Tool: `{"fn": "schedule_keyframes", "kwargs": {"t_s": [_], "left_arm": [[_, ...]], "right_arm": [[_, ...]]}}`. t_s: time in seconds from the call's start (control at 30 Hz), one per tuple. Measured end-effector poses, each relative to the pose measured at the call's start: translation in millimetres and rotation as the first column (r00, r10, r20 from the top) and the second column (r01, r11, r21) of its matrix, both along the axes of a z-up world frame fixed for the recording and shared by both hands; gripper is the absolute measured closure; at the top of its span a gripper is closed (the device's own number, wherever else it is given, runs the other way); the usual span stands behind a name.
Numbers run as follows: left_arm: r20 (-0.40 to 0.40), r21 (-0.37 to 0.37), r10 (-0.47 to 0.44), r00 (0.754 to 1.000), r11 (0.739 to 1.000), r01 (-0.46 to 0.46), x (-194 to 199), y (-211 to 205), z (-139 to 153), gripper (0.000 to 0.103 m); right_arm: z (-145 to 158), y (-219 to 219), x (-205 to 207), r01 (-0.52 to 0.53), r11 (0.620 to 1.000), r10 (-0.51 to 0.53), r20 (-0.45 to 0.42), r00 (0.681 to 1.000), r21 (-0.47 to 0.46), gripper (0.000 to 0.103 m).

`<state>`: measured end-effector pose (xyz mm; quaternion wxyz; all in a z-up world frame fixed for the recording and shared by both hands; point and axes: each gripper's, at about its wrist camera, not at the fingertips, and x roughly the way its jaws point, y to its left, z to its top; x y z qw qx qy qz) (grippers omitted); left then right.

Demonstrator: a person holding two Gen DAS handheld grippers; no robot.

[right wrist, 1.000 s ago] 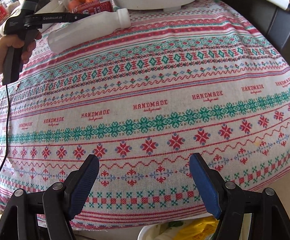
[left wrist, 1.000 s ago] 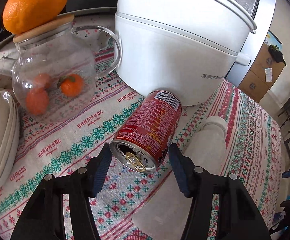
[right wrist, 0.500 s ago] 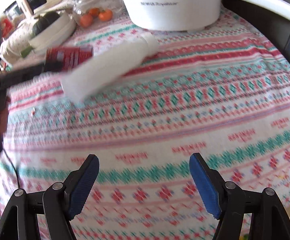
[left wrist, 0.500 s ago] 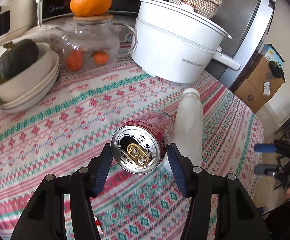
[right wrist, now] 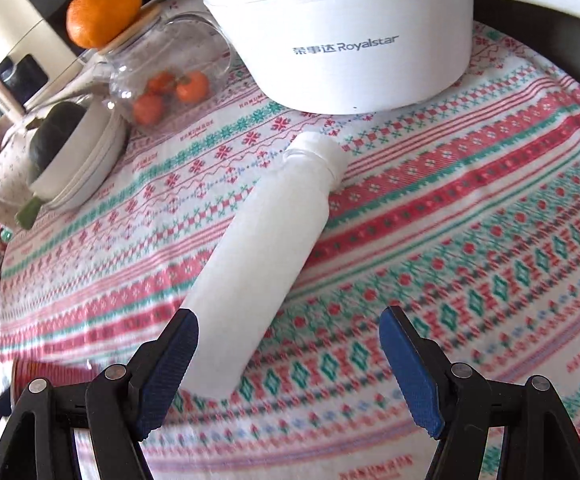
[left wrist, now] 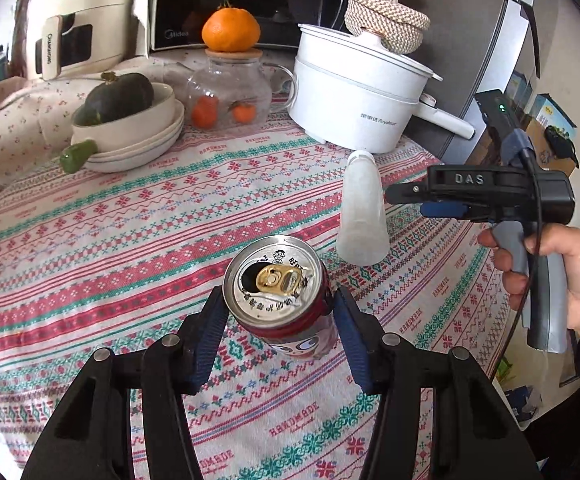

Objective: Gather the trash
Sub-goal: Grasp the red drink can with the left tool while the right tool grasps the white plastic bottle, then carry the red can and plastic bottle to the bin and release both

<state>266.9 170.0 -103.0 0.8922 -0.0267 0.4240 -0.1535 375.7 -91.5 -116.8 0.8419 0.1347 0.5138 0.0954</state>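
Observation:
My left gripper (left wrist: 278,320) is shut on a red drink can (left wrist: 280,294) and holds it above the patterned tablecloth, its opened top facing the camera. A white plastic bottle (left wrist: 361,210) lies on its side on the cloth, also in the right wrist view (right wrist: 268,236). My right gripper (right wrist: 290,360) is open, its jaws wide apart just short of the bottle's base, which lies toward the left finger. The right gripper also shows from the side in the left wrist view (left wrist: 429,200), close to the bottle.
A white electric pot (left wrist: 353,92) stands behind the bottle. A glass teapot (left wrist: 230,92) with an orange (left wrist: 230,30) on its lid, stacked bowls (left wrist: 130,132) holding a dark squash, and appliances line the back. The table edge drops off at right.
The left gripper has lifted the can off the cloth and pulled back from the pot. The right gripper has moved in across the table to the bottle, still open.

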Motion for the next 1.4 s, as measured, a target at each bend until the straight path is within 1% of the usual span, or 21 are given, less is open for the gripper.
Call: {"fn": "schedule_keyframes", "kwargs": {"t_s": [0.1,0.23,0.33,0.4,0.43,0.47,0.5,0.53,0.6,0.67,0.77,0.93,1.07,1.23,1.4], "left_arm": [[-0.005,0.007,0.034,0.999,0.999,-0.034,-4,10,0,0.047],[-0.011,0.008,0.070,0.997,0.997,-0.070,-3,18,-3,0.047],[-0.010,0.034,0.083,0.996,0.996,-0.083,-5,18,-1,0.047],[-0.008,0.044,0.092,0.996,0.995,-0.092,-8,18,2,0.047],[-0.007,0.046,0.095,0.995,0.994,-0.095,-9,18,4,0.047],[-0.006,0.050,0.099,0.995,0.994,-0.098,-11,18,6,0.047],[-0.003,0.057,0.101,0.995,0.993,-0.101,-12,17,9,0.047],[0.000,0.062,0.103,0.995,0.993,-0.103,-15,17,12,0.047],[0.008,0.070,0.106,0.994,0.992,-0.106,-20,15,20,0.047],[0.019,0.074,0.104,0.994,0.992,-0.105,-27,12,29,0.047],[0.041,0.082,0.096,0.995,0.992,-0.099,-39,3,45,0.047],[0.065,0.084,0.085,0.994,0.992,-0.090,-63,-16,69,0.047],[0.090,0.083,0.072,0.993,0.993,-0.079,-85,-34,87,0.047],[0.118,0.075,0.045,0.992,0.996,-0.054,-112,-60,104,0.047],[0.139,0.062,0.007,0.990,0.998,-0.016,-131,-93,114,0.047]], "right_arm": [[-10,6,14,0.021,0.997,-0.018,-0.043,0.999,0.071,0.024],[-27,17,25,0.051,0.990,-0.038,-0.102,0.994,0.130,0.024],[-37,22,28,0.070,0.980,-0.047,-0.123,0.991,0.188,0.024],[-36,26,28,0.053,0.984,-0.034,-0.113,0.993,0.169,0.030],[-36,28,29,0.036,0.984,-0.015,-0.119,0.993,0.176,0.034],[-38,29,29,0.024,0.980,0.003,-0.134,0.991,0.196,0.047],[-40,29,29,0.019,0.975,0.016,-0.156,0.988,0.223,0.050],[-41,28,28,0.024,0.972,0.018,-0.175,0.984,0.234,0.050],[-38,27,22,0.019,0.978,0.022,-0.189,0.982,0.210,0.051],[-33,23,11,0.007,0.983,0.028,-0.184,0.982,0.184,0.051],[-20,13,-6,-0.014,0.983,0.045,-0.162,0.986,0.184,0.051],[11,-12,-44,-0.052,0.987,0.071,-0.123,0.990,0.154,0.052],[34,-35,-78,-0.070,0.986,0.084,-0.087,0.993,0.149,0.052],[62,-66,-125,-0.078,0.986,0.083,-0.029,0.996,0.150,0.052],[83,-96,-164,-0.102,0.987,0.099,0.030,0.995,0.123,0.052]]}}
